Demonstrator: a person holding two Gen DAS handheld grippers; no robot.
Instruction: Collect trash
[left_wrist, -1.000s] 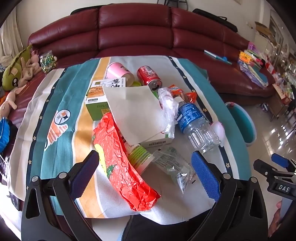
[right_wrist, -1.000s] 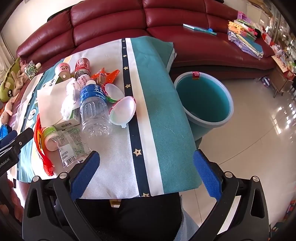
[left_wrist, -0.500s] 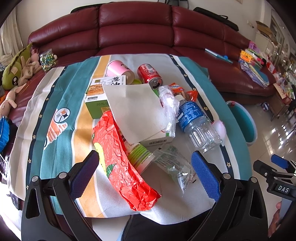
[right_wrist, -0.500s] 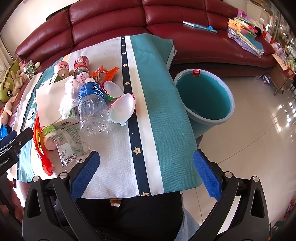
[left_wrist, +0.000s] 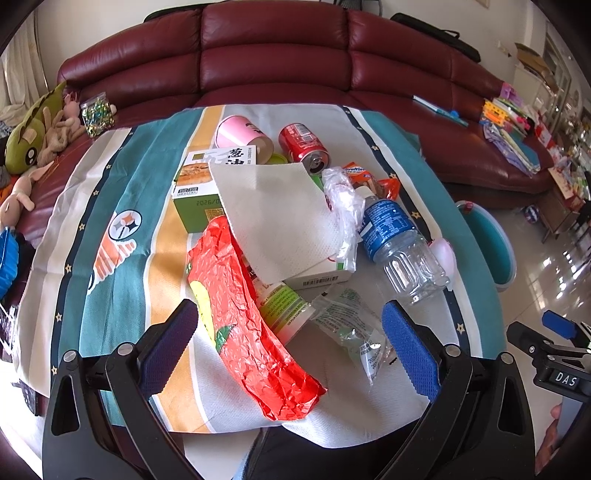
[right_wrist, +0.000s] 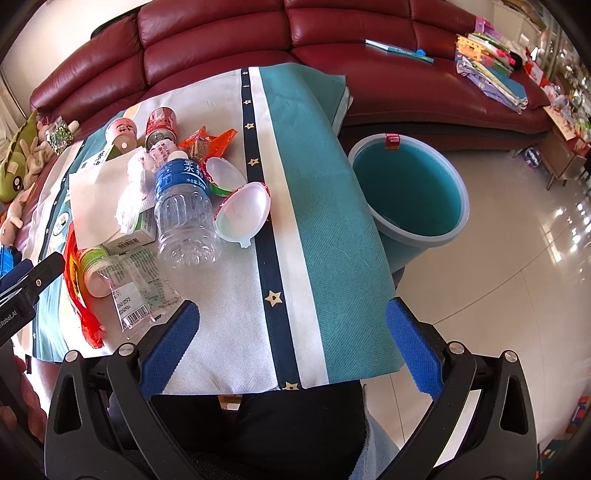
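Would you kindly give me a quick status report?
Left gripper and right gripper open, empty. Crumpled red foil wrapper nearest left gripper. Teal plastic bin beside table, unobstructed.

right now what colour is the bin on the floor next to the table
Teal inside, with a pale grey-blue rim and outer wall: the bin shows best in the right wrist view.

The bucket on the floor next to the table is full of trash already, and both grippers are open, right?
Not quite. The bucket stands on the floor beside the table, but the right wrist view looks down into it and shows only its bare teal inside, no trash. The trash is on the table. The rest holds: the left gripper and the right gripper are both open and hold nothing.
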